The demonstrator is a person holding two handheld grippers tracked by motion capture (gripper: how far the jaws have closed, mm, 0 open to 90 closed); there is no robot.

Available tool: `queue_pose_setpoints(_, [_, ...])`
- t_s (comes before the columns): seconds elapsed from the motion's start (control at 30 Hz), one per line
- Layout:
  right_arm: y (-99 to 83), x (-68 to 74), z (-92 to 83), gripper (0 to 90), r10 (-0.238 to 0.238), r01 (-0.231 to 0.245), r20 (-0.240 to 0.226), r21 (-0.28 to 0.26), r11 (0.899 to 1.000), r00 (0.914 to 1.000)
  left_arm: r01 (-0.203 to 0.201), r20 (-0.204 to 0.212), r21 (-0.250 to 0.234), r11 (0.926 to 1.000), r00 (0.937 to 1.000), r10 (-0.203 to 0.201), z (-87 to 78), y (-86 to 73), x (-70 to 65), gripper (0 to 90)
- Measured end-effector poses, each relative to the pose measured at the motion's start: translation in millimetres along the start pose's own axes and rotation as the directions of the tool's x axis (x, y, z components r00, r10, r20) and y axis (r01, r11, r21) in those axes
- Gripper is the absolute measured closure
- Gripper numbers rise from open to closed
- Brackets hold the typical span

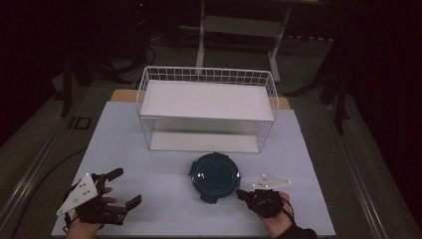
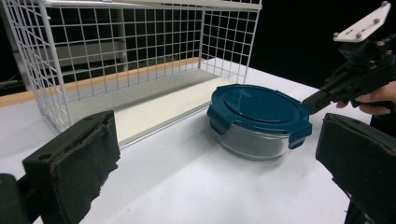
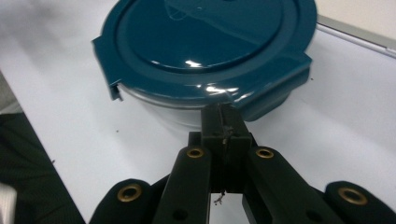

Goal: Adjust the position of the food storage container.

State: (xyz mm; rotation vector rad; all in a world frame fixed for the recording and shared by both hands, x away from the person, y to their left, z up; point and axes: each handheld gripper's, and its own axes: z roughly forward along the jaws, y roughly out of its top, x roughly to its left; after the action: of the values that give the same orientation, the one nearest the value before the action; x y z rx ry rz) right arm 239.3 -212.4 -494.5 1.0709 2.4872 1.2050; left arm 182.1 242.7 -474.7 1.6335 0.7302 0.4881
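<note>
Glass container (image 1: pixel 215 178) w/ teal clip lid is looking heavy, fragile; right gripper (image 3: pixel 223 122), jaws together, is nudging its latch tab (image 3: pixel 275 100), left gripper (image 1: pixel 119 188) is waiting w/ jaws apart.

Black grippers (image 1: pixel 256 195), brass screws, grey three-cornered plates.

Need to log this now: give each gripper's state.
Left gripper: open, holding nothing.
Right gripper: shut, tips at the container lid's edge; a grip cannot be told.
</note>
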Motion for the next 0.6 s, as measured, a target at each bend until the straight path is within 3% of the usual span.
queue_pose_setpoints(0.2, [-0.4, -2.1, 4.6, 90.0, 0.0, 0.0, 0.011, 0.02, 1.0, 0.9999, -0.001, 0.003, 0.001, 1.0, 1.0, 0.001, 0.2, -0.1, -0.4, 0.0])
queue_pose_setpoints(0.37, [3.1, -9.3, 4.3, 90.0, 0.027, -0.027, 0.015, 0.006, 1.0, 0.9995, 0.0, 0.002, 0.004, 1.0, 1.0, 0.0, 0.9, -0.2, -0.4, 0.0])
queue_pose_setpoints(0.6, [7.2, -18.9, 7.0, 90.0, 0.03, -0.03, 0.04, 0.0, 1.0, 0.9988, -0.001, 0.003, 0.007, 1.0, 1.0, 0.001, 1.5, -0.5, -0.6, 0.0])
